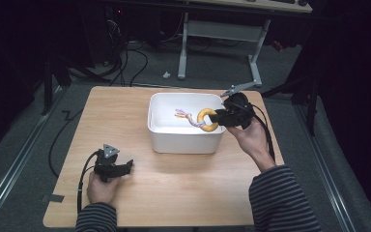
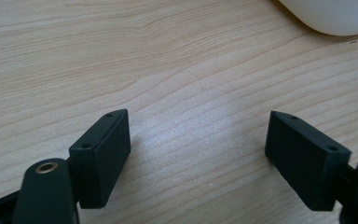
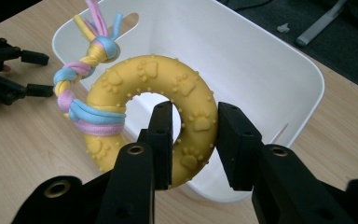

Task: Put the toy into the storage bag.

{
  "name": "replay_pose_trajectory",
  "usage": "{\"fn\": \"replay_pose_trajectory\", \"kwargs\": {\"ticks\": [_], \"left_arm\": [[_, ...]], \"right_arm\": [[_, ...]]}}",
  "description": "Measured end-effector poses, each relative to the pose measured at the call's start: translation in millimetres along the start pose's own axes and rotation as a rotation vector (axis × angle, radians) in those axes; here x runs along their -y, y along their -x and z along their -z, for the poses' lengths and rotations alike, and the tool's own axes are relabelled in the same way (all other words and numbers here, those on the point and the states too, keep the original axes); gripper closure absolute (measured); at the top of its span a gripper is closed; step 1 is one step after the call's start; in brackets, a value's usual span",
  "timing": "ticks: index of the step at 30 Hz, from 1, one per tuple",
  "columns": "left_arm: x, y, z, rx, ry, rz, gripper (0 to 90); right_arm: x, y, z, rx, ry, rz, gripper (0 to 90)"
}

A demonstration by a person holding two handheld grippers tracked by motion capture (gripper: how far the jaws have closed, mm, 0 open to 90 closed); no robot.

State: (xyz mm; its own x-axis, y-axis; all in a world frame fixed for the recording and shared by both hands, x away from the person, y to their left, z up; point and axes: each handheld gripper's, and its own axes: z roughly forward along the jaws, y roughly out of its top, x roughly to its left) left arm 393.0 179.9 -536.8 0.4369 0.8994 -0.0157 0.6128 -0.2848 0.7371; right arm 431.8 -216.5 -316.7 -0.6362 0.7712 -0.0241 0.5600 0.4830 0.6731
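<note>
A yellow rubber ring toy (image 3: 135, 84) with paw prints and a braided pastel rope (image 3: 81, 74) hangs over the white bin (image 3: 242, 60). My right gripper (image 3: 193, 140) is shut on the ring's band, one jaw through its hole. In the high view the ring toy (image 1: 207, 120) sits above the bin's right side, held by the right gripper (image 1: 219, 117). My left gripper (image 1: 128, 166) rests low on the wooden table (image 1: 174, 193) at the front left, open with nothing between its jaws. The left gripper (image 2: 198, 140) looks along bare wood toward the bin's corner (image 2: 335, 16).
The white bin (image 1: 186, 140) stands in the middle of the table, toward the back. Beyond the table are a desk frame (image 1: 222, 34), cables on the grey floor (image 1: 125, 63) and dark surroundings. The far left gripper (image 3: 9, 74) lies beyond the ring.
</note>
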Motion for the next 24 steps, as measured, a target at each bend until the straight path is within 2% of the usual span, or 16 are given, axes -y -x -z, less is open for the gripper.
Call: {"fn": "replay_pose_trajectory", "kwargs": {"ticks": [12, 24], "left_arm": [[-0.2, -0.5, -0.1, 0.001, -0.001, -0.002, 22.8], [0.1, -0.6, 0.3, -0.001, 0.000, 0.002, 23.1]], "right_arm": [[-17.7, 1.7, -31.1, 0.036, -0.045, -0.014, 68.4], [-21.8, 1.2, -50.4, 0.044, -0.088, -0.011, 68.3]]}}
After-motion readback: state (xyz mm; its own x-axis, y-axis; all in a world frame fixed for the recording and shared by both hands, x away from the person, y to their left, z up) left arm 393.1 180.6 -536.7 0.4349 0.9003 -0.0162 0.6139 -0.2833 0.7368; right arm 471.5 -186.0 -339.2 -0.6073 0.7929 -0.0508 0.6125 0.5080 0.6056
